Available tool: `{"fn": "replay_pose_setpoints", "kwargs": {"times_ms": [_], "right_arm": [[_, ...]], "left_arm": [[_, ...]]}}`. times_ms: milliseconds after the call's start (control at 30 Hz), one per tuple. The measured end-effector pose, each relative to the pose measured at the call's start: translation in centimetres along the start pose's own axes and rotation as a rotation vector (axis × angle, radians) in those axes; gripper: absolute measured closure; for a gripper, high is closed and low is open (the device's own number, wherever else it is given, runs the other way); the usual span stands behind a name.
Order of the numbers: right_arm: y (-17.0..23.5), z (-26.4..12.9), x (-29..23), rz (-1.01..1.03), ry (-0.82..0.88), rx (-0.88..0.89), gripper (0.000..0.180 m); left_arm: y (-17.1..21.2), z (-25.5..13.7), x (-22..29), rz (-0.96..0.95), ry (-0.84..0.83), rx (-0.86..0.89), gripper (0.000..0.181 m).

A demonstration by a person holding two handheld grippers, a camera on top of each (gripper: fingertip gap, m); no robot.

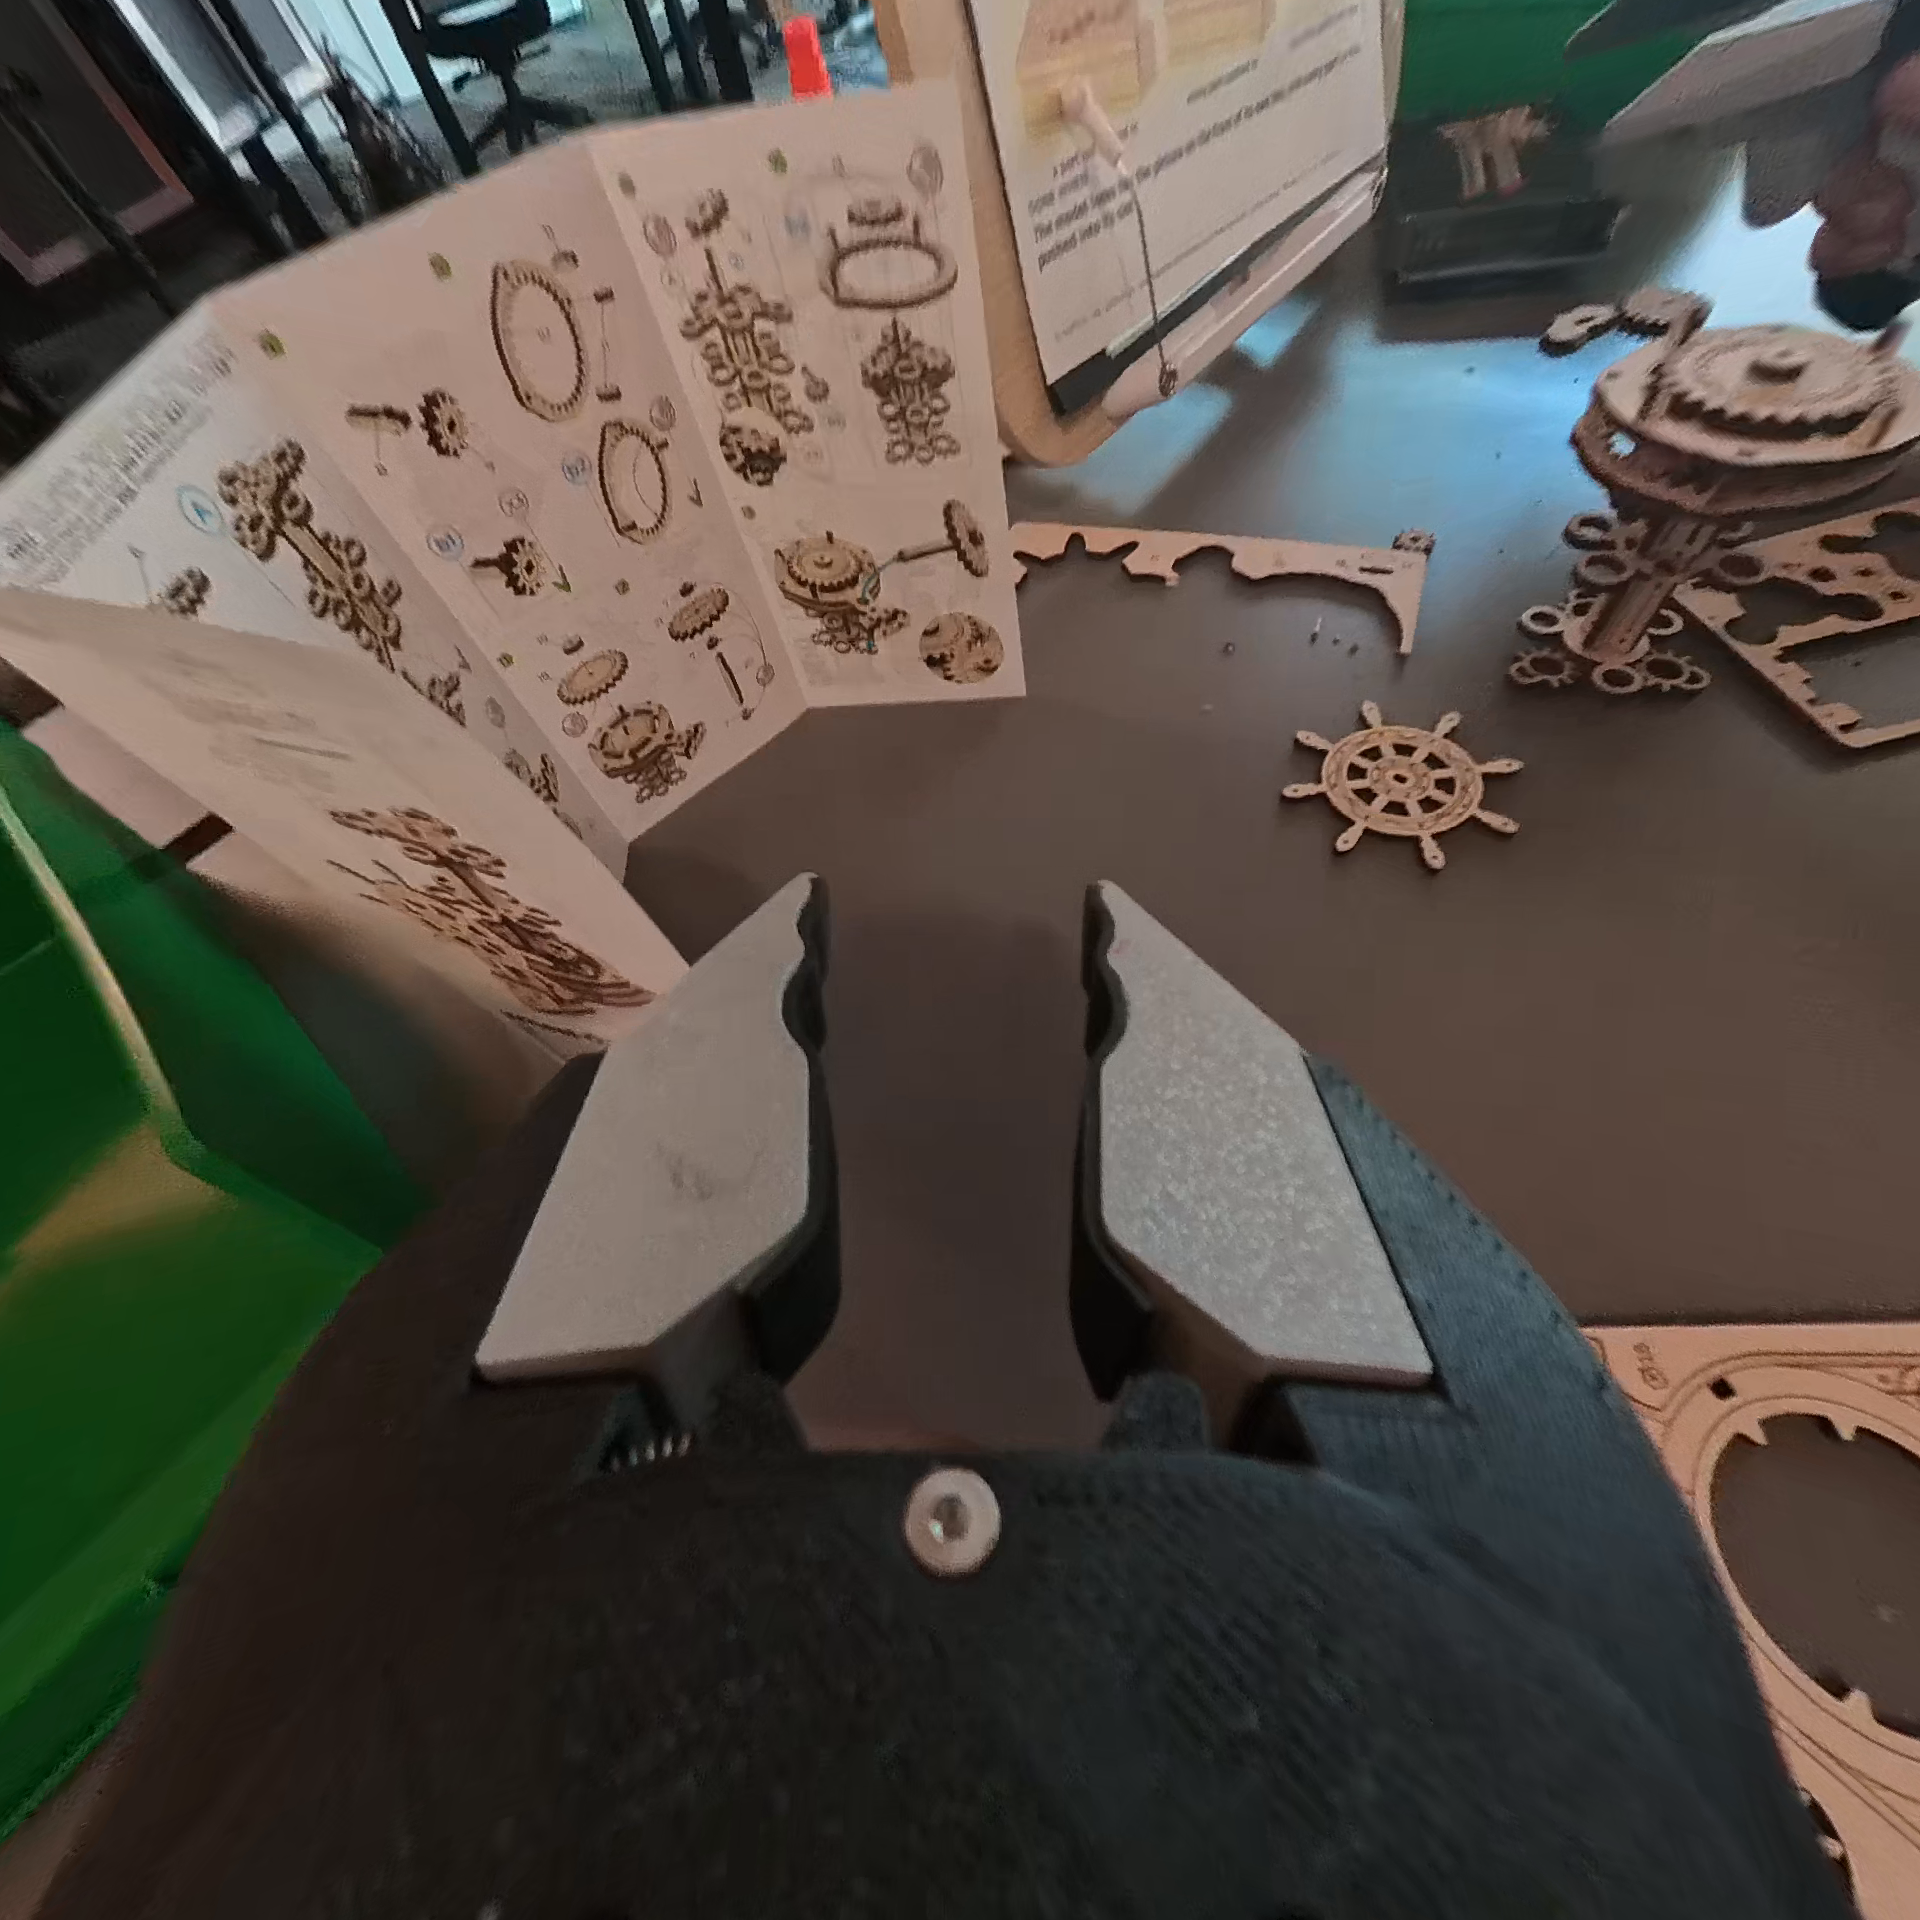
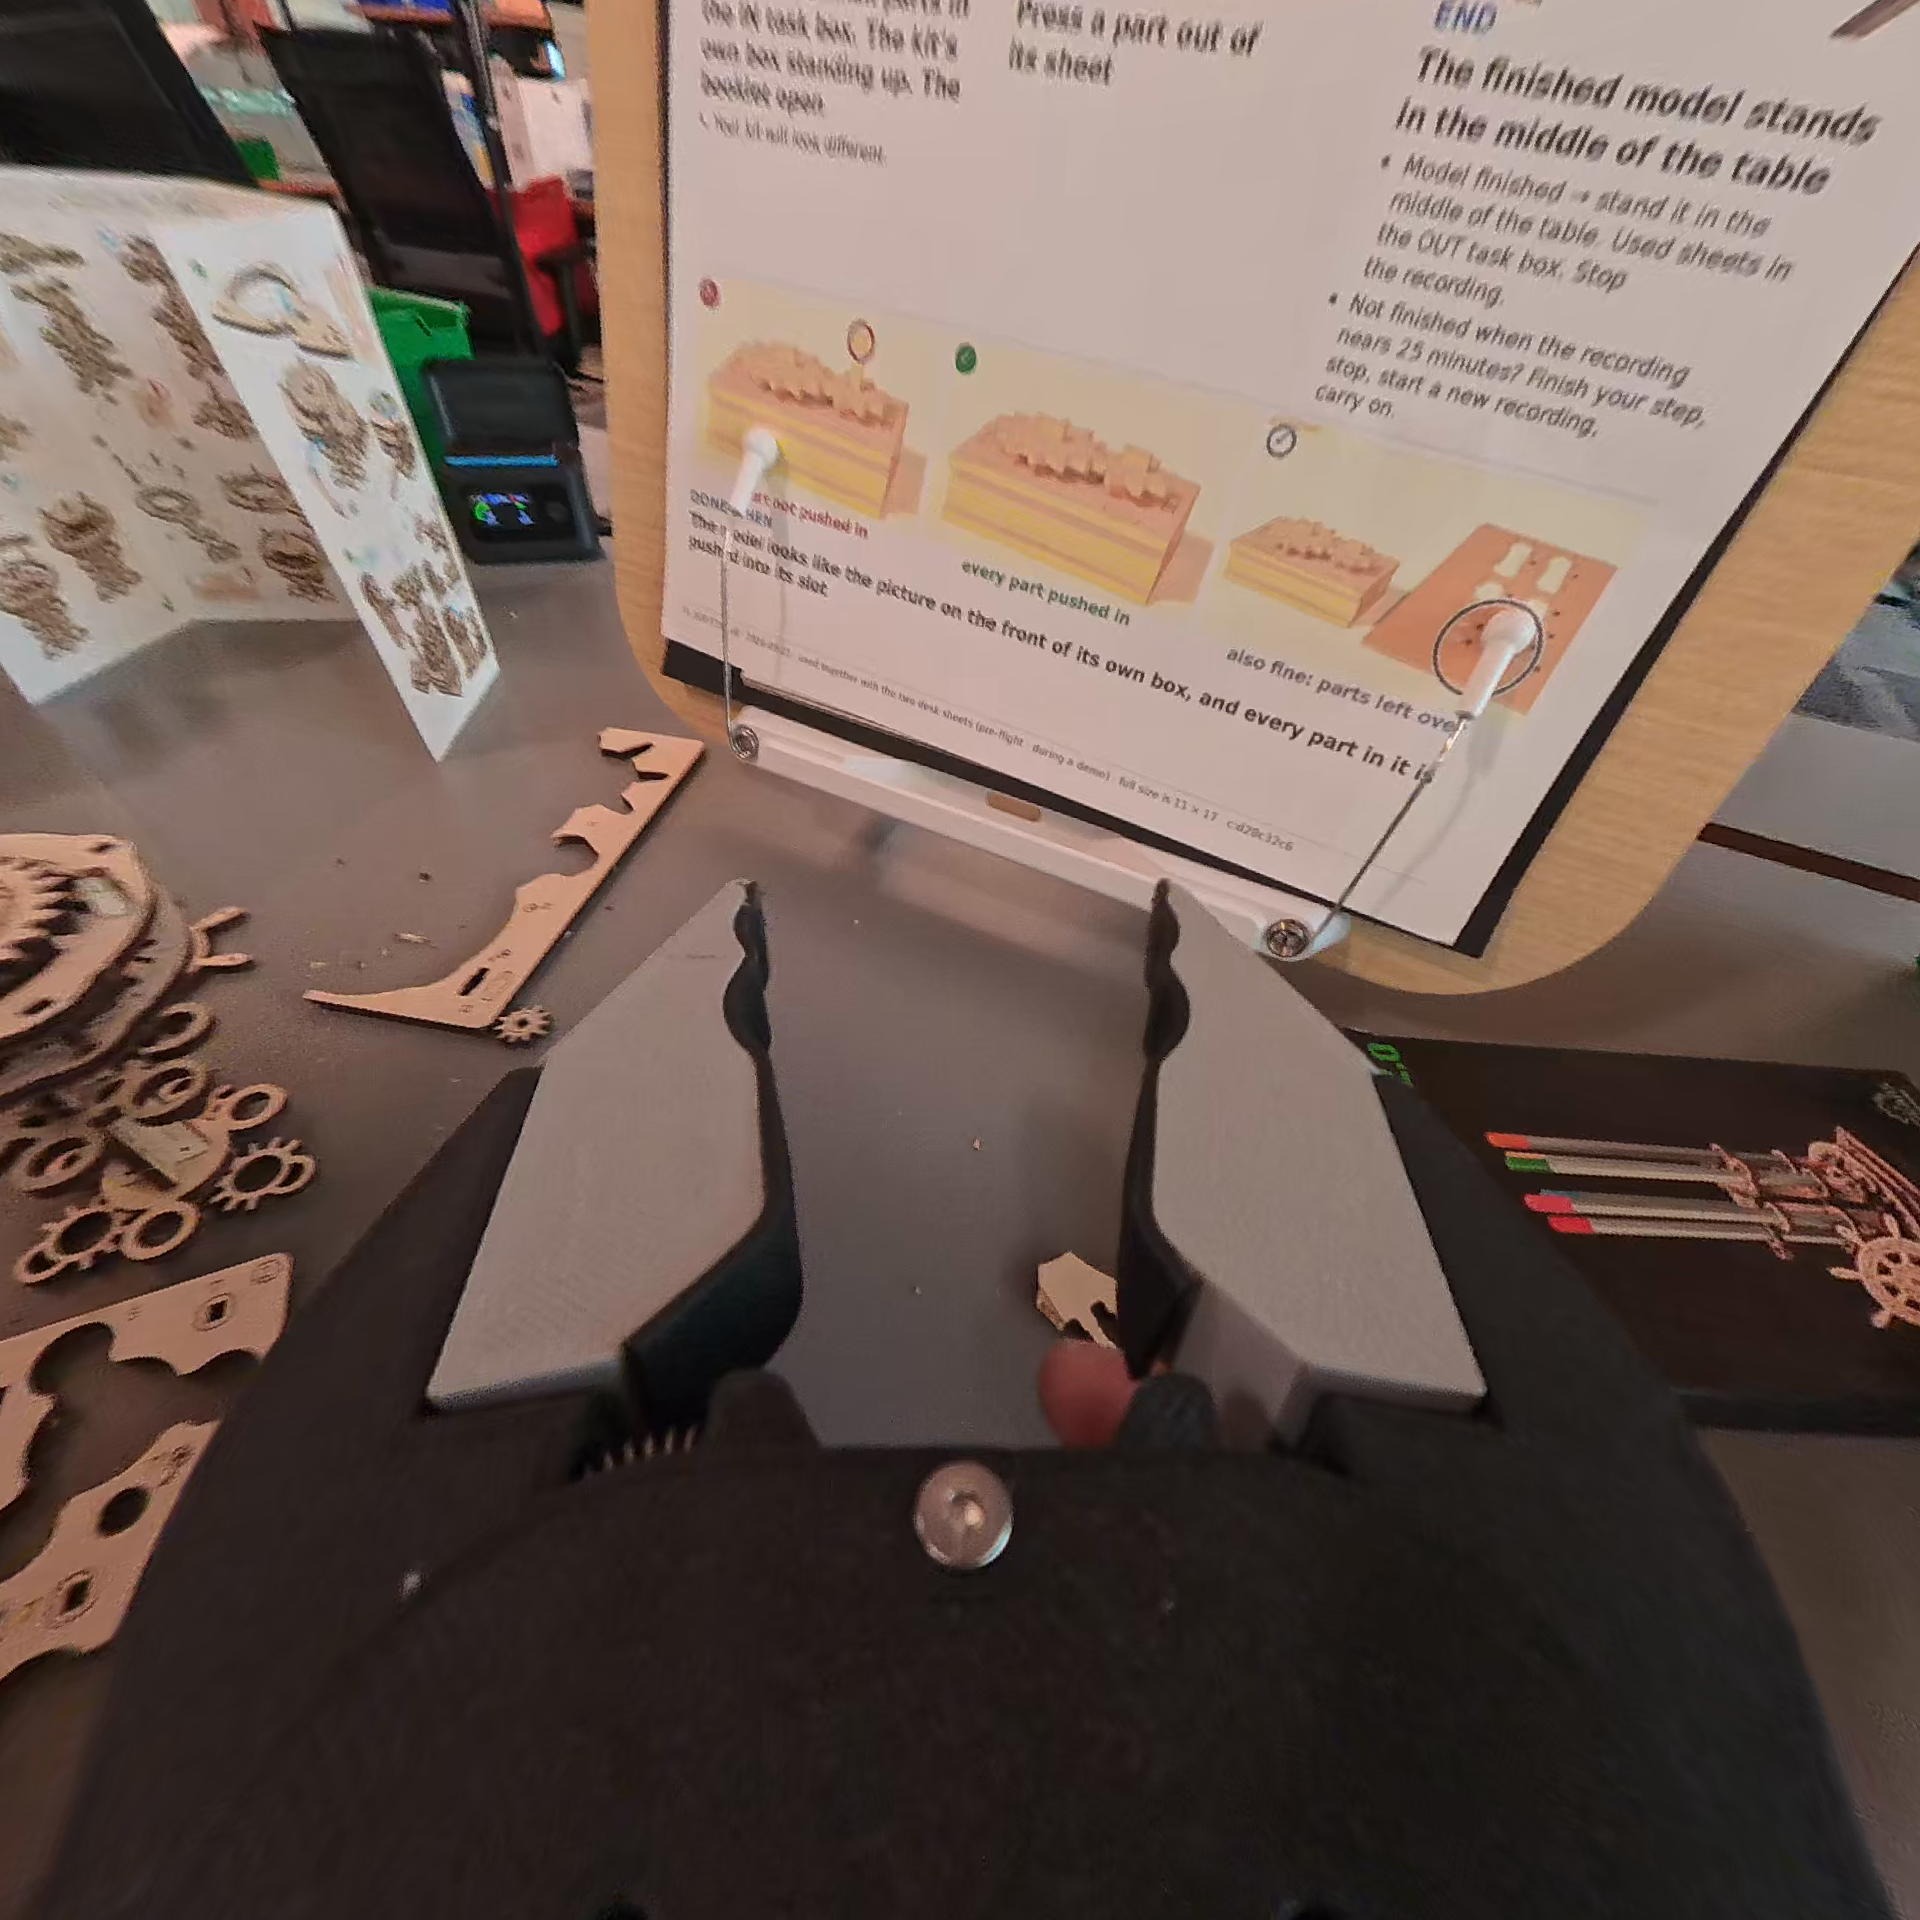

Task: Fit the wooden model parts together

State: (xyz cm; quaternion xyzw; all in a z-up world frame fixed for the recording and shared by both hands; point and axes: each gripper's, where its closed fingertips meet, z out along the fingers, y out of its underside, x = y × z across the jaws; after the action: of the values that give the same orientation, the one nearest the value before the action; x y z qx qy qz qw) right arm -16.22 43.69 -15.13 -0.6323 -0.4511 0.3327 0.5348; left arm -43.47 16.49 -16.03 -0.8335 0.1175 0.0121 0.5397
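In the left wrist view my left gripper (image 1: 956, 904) is open and empty over the dark table (image 1: 1195, 1039). A loose wooden ship's wheel (image 1: 1403, 784) lies flat ahead to the right. The partly built wooden model (image 1: 1725, 468), a geared top on a stem with ringed feet, stands at the far right. In the right wrist view my right gripper (image 2: 954, 894) is open. The model (image 2: 73, 956) is at the left edge. A small wooden piece (image 2: 1075, 1299) sits low by the right finger's inner side, next to a pink blur; I cannot tell if it is held.
A folded instruction booklet (image 1: 520, 468) stands at the left. A stand holding an instruction sheet (image 2: 1143, 416) stands behind. Punched-out wooden strips (image 1: 1226, 566) (image 2: 520, 935) and sheets (image 1: 1787, 1558) (image 2: 135, 1351) lie around. A green bin (image 1: 104, 1143) is at the left, a black kit box (image 2: 1714, 1195) at the right. My right fingertips sit around 40 centimetres from my left ones. The left gripper is farther from the small wooden piece (image 2: 1075, 1299), some 45 centimetres, than the right, some 10 centimetres. The left camera catches it too, in the left wrist view (image 1: 1564, 337).
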Motion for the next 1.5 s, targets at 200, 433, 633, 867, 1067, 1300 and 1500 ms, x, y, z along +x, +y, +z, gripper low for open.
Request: {"fn": "replay_pose_setpoints", "kwargs": {"times_ms": [200, 433, 633, 867, 1067, 1300, 1500], "right_arm": [[-1.6, -2.9, -1.9, 0.032, -0.148, 0.045, 0.108], [0.7, -8.2, -3.5, -0.051, -0.190, -0.025, 0.108], [2.0, -10.3, -2.8, -0.047, -0.161, -0.043, 0.109], [2.9, -10.1, -2.1, -0.002, -0.166, -0.064, 0.109], [3.5, -9.4, -1.8, -0.030, -0.168, -0.067, 0.110], [2.8, -8.7, -1.3, -0.014, -0.173, 0.029, 0.111], [2.1, -9.3, -0.4, 0.011, -0.131, 0.097, 0.111]], "left_arm": [[-2.0, -1.5, 1.2, -0.051, 0.059, 0.082, 0.133], [0.1, -8.0, 4.0, -0.009, 0.081, -0.020, 0.132], [3.1, -11.2, 5.1, -0.011, 0.028, -0.095, 0.133], [2.3, -10.0, 5.2, -0.098, 0.045, -0.024, 0.135], [0.7, -6.1, 7.7, -0.072, 0.108, -0.031, 0.135], [0.7, 3.6, 13.0, 0.141, 0.272, -0.214, 0.129], [0.9, 6.3, 11.9, 0.113, 0.284, -0.175, 0.131]]}}
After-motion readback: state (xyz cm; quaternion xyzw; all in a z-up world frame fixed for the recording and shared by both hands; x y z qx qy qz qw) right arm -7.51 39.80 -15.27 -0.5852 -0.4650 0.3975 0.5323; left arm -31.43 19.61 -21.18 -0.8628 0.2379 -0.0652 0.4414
